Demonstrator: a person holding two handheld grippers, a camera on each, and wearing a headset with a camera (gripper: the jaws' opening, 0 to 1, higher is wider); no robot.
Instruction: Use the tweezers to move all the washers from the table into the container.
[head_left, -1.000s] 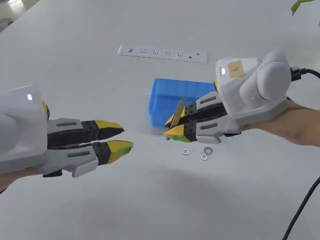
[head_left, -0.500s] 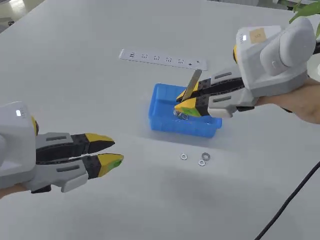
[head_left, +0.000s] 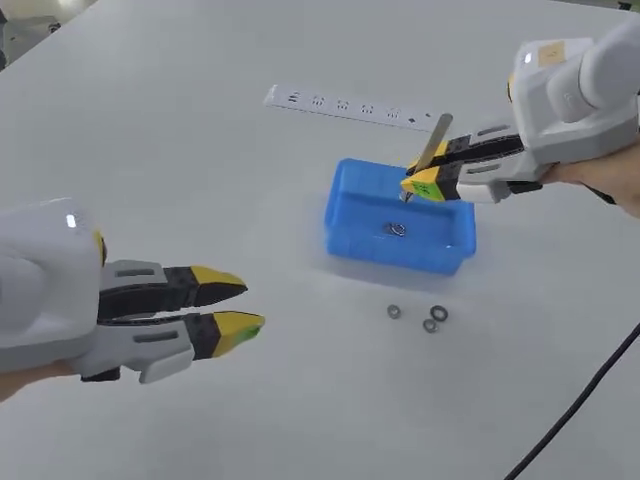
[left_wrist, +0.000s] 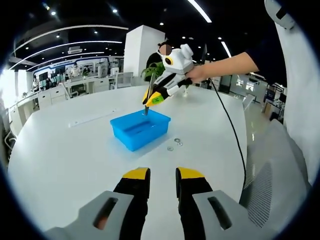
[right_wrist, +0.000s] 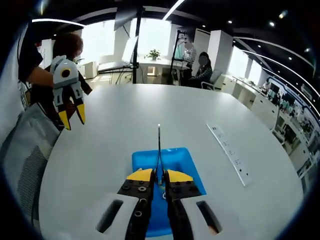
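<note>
The right gripper (head_left: 420, 185) is closed on the tweezers (head_left: 432, 140), its jaws pinched together with the thin metal blades between them. The handle end sticks up behind the jaws, and the tips point down over the far side of the container (head_left: 395, 252). In the right gripper view the tweezers (right_wrist: 159, 150) run straight out from between the yellow jaw tips of the right gripper (right_wrist: 159, 176), above the blue container (right_wrist: 186, 161). One washer (head_left: 397, 230) lies on the container floor, apart from the tweezer tips; whether the tips carry anything cannot be told. Three washers (head_left: 430, 326) lie close together on the white desk (head_left: 200, 150), just in front of the container's near wall. The left gripper (head_left: 252, 304) hovers over the desk well apart from the container, its jaws a little way open with nothing between them; its own view shows the same narrow gap at the left gripper (left_wrist: 162, 175), with the container (left_wrist: 140, 131) and the washers (left_wrist: 175, 144) beyond it. A power strip (head_left: 345, 107) lies on the desk past the container, and a dark cable (head_left: 590, 390) crosses the near right corner.
</note>
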